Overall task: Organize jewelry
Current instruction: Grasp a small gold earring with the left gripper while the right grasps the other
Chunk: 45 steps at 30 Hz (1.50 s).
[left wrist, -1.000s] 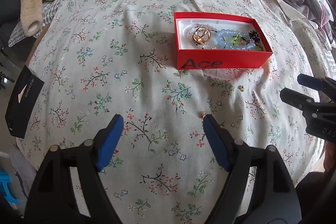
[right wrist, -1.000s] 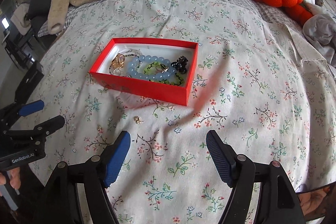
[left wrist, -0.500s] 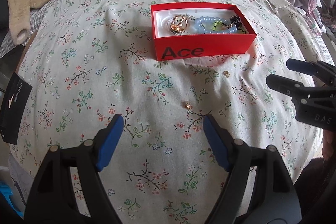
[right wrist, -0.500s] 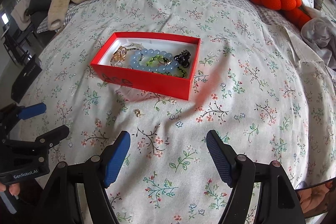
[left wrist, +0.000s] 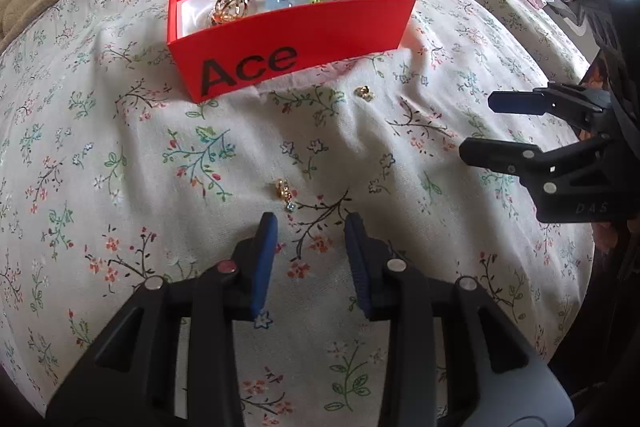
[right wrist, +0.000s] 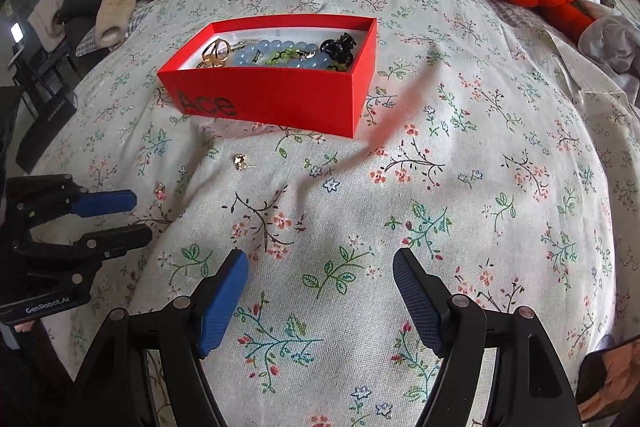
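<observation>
Earring [left wrist: 285, 189] just ahead of left gripper [left wrist: 310, 227], jaws parted, empty | step: pickup approach | next: advance, close, carry to red box [left wrist: 296, 47] | right gripper [right wrist: 320, 267] open, idle

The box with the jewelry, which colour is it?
Red box, black "Ace" lettering; the left wrist view shows it best.

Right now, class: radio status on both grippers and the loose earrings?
Left gripper open, just short of gold dangly earring. Right gripper open, idle. Gold stud earring beside red cardboard box. Nothing obstructing.
</observation>
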Each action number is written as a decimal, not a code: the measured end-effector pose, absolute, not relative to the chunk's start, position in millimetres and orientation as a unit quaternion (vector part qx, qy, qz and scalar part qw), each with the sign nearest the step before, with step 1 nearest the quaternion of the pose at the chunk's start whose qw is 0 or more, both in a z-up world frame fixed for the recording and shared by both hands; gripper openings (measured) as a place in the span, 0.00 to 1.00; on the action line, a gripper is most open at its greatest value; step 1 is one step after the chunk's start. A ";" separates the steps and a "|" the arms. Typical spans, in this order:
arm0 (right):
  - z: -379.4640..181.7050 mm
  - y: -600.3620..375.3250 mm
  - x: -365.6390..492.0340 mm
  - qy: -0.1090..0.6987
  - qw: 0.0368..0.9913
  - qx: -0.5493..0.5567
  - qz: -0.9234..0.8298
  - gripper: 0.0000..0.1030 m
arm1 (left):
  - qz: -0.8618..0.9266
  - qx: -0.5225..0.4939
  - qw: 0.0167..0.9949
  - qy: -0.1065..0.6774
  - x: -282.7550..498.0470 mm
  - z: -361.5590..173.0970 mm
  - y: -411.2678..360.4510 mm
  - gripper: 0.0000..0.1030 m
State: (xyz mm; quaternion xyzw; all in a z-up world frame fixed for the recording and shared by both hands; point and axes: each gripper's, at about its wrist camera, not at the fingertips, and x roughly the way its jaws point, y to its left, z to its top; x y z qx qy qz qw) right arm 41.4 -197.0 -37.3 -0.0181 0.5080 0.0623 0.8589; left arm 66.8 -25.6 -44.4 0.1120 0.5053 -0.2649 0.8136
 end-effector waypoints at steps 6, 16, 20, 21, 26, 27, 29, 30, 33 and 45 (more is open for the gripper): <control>-45.6 -195.8 39.8 0.495 0.866 -0.013 0.069 0.74 | -0.262 0.091 0.824 0.494 76.0 -49.7 -26.9 0.33; -49.6 -185.5 46.0 0.489 0.869 -0.026 0.074 0.80 | -0.248 0.070 0.832 0.492 82.5 -53.2 -22.0 0.15; -49.4 -185.3 45.6 0.487 0.870 -0.023 0.073 0.80 | -0.242 0.069 0.834 0.491 82.9 -53.7 -20.1 0.09; -49.5 -185.3 45.6 0.486 0.870 -0.022 0.073 0.80 | -0.242 0.070 0.834 0.491 82.9 -53.7 -20.3 0.08; -48.6 -183.7 44.0 0.475 0.876 -0.015 0.084 0.80 | -0.246 0.067 0.829 0.497 84.0 -51.5 -18.9 0.06; -48.7 -182.5 43.4 0.473 0.876 -0.015 0.087 0.80 | -0.247 0.065 0.828 0.498 84.7 -50.4 -18.5 0.06; -48.6 -180.0 43.4 0.472 0.877 -0.013 0.093 0.80 | -0.249 0.060 0.827 0.501 84.9 -47.3 -16.7 0.06; -48.8 -178.7 43.8 0.471 0.877 -0.011 0.095 0.80 | -0.250 0.057 0.826 0.503 84.8 -45.7 -15.7 0.06; -50.5 -175.3 46.8 0.470 0.877 -0.004 0.094 0.80 | -0.248 0.052 0.822 0.510 84.6 -41.7 -13.4 0.06; -53.9 -156.3 71.7 0.458 0.886 -0.005 0.077 0.68 | -0.230 0.059 0.836 0.494 87.6 -17.6 -5.1 0.06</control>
